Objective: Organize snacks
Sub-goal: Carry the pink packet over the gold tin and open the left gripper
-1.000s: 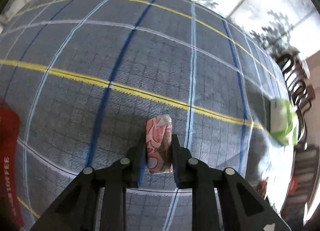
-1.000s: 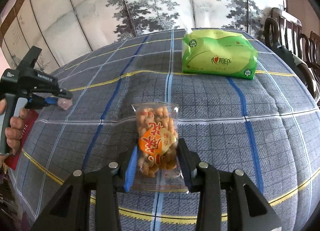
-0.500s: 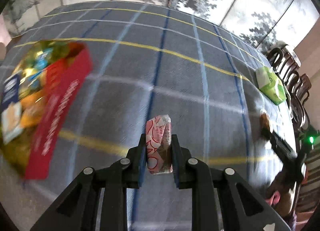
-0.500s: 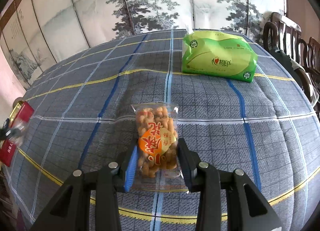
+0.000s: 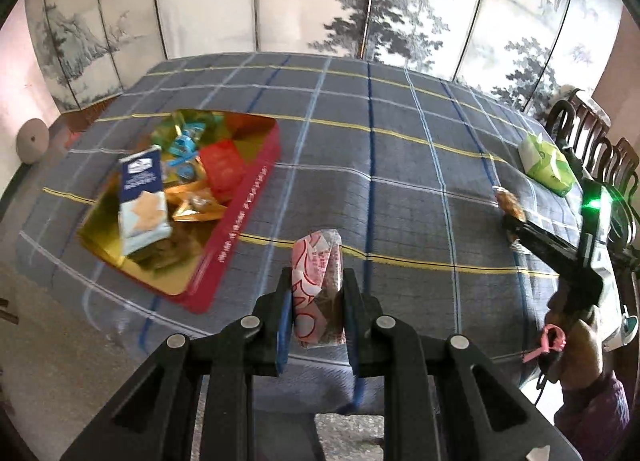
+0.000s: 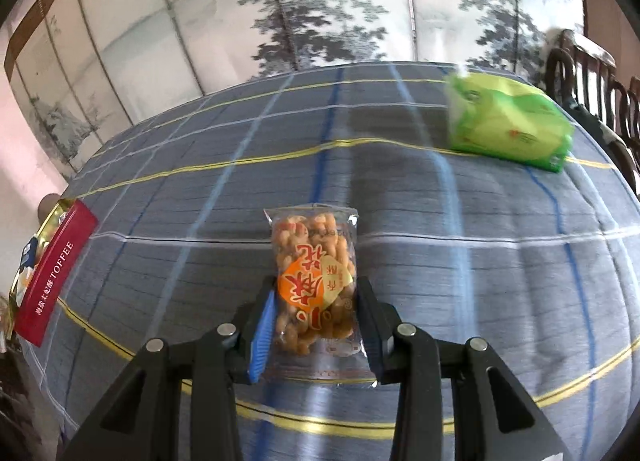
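Observation:
My left gripper (image 5: pixel 317 293) is shut on a pink-and-white wrapped snack (image 5: pixel 318 281), held above the near table edge. A red toffee tin (image 5: pixel 236 213) with a gold inside lies open to the left, holding several snacks, among them a blue-and-white cracker pack (image 5: pixel 142 201). My right gripper (image 6: pixel 316 317) is shut on a clear bag of fried dough twists (image 6: pixel 314 277) with an orange label, held over the table. That gripper also shows in the left wrist view (image 5: pixel 510 217), far right. The tin shows at the left edge of the right wrist view (image 6: pixel 54 273).
A green tissue pack (image 6: pixel 508 129) lies at the back right of the plaid tablecloth (image 6: pixel 440 221); it also shows in the left wrist view (image 5: pixel 546 159). Dark wooden chairs (image 5: pixel 588 133) stand on the right. A painted folding screen (image 5: pixel 320 1) stands behind the table.
My left gripper has pulled back and swung left with the pink snack, bringing the tin into full view. My right gripper has turned left with the bag; the tin now shows at its left.

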